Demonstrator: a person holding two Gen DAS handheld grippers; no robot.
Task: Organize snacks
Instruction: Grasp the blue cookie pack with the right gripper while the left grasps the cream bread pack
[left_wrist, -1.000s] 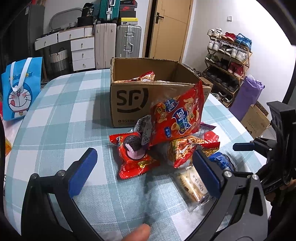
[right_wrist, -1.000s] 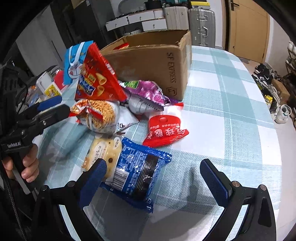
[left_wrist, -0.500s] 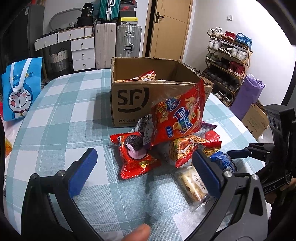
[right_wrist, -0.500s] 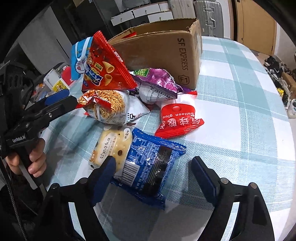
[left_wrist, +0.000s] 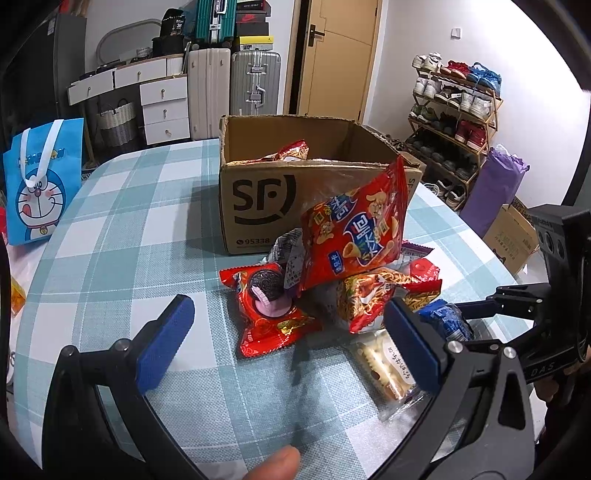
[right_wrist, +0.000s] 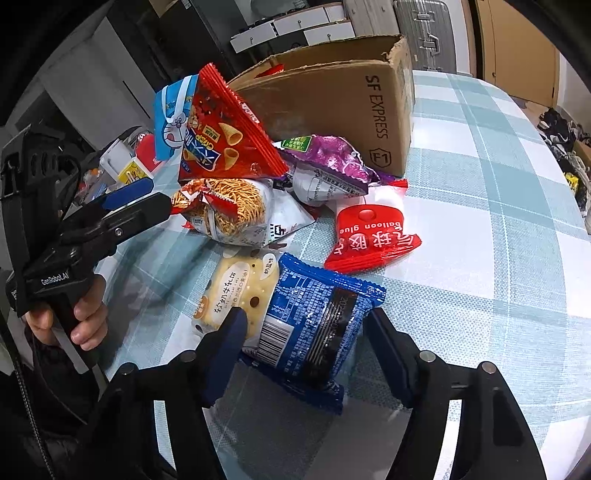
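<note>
**Snack pile, blue packet about to get grabbed**

So the right gripper (right_wrist: 306, 328) is down at the near edge of the snack heap with its jaws spread around the blue packet (right_wrist: 314, 325), one finger on each side. Can't tell if the pads are actually touching the wrapper. The blue packet lies flat on the checked table (right_wrist: 480, 206), overlapping a cream-coloured cheese snack (right_wrist: 236, 291).

The left gripper (left_wrist: 288, 343) hangs over the table with its jaws wide apart and nothing between them, facing the red cookie pack (left_wrist: 269, 306).

Behind the pile sits the open cardboard box (left_wrist: 258, 206), with at least one red bag showing inside. A big red chip bag (left_wrist: 354, 236) is propped up on top of the heap, over a noodle snack bag (right_wrist: 229, 210). A red balloon glue pack (right_wrist: 369, 236) lies flat just beside the blue packet.
</note>
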